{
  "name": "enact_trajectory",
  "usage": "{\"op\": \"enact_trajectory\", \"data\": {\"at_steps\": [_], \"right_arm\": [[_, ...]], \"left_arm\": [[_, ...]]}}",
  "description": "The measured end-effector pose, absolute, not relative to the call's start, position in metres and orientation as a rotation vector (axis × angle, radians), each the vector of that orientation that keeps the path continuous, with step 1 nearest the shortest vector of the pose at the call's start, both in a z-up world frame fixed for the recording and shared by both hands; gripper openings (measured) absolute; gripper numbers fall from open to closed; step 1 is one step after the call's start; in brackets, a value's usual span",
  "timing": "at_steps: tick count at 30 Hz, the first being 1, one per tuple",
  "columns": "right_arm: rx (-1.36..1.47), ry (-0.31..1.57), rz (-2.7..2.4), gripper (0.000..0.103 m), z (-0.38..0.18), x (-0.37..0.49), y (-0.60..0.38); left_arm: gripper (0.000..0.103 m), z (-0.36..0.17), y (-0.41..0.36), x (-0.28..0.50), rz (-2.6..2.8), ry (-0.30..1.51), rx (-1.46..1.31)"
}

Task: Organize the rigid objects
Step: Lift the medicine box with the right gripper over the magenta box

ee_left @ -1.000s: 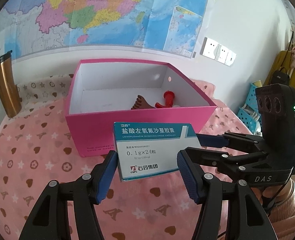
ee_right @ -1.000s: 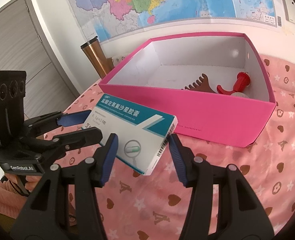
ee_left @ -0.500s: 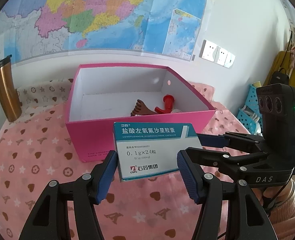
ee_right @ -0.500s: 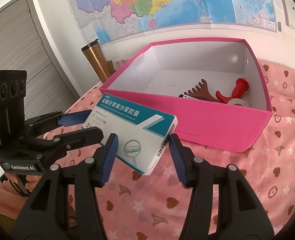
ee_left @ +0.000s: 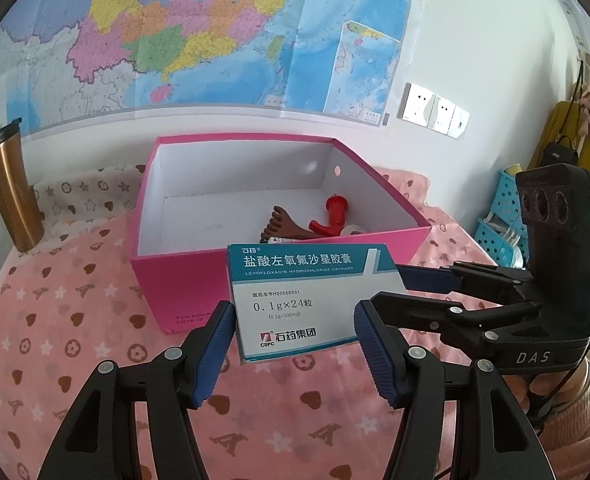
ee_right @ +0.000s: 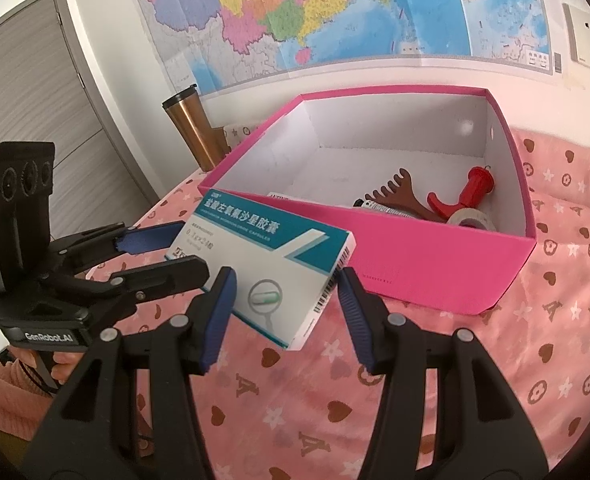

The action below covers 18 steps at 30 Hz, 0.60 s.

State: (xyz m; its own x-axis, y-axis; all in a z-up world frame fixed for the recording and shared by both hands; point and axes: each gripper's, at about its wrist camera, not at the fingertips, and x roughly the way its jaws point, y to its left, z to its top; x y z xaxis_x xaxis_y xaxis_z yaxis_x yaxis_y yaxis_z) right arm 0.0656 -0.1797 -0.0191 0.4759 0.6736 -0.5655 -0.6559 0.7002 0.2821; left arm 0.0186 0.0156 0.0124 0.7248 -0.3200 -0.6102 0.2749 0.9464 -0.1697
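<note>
A white and teal medicine box (ee_left: 307, 300) hangs above the pink cloth, just in front of the pink storage box (ee_left: 183, 280). My left gripper (ee_left: 293, 312) is shut on its near end. My right gripper (ee_left: 395, 288) comes in from the right and clamps its right end. In the right wrist view the medicine box (ee_right: 267, 264) sits between my right gripper's (ee_right: 286, 280) pads, and my left gripper (ee_right: 183, 250) pinches its far left end. Inside the pink storage box (ee_right: 435, 264) lie a brown comb (ee_right: 395, 196), a red tool (ee_right: 471, 196) and a tape roll (ee_right: 473, 220).
A copper tumbler (ee_left: 9, 192) stands at the back left by the wall. Blue baskets (ee_left: 503, 220) and hanging bags are off the table's right side. The pink patterned cloth (ee_left: 75, 340) covers the table. A map hangs on the wall behind.
The pink storage box sits a little lower in both views, and more of its inside shows. Both grippers keep their hold on the medicine box.
</note>
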Motion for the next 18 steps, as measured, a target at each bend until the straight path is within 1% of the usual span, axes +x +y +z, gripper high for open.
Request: {"op": "enact_trajectory", "data": {"at_steps": [18], "right_arm": [[0.015, 0.672, 0.811, 0.056, -0.0099, 0.0686, -0.1762]], "left_arm": [[0.062, 0.0166, 0.0163, 0.0271, -0.317, 0.674, -0.071]]}}
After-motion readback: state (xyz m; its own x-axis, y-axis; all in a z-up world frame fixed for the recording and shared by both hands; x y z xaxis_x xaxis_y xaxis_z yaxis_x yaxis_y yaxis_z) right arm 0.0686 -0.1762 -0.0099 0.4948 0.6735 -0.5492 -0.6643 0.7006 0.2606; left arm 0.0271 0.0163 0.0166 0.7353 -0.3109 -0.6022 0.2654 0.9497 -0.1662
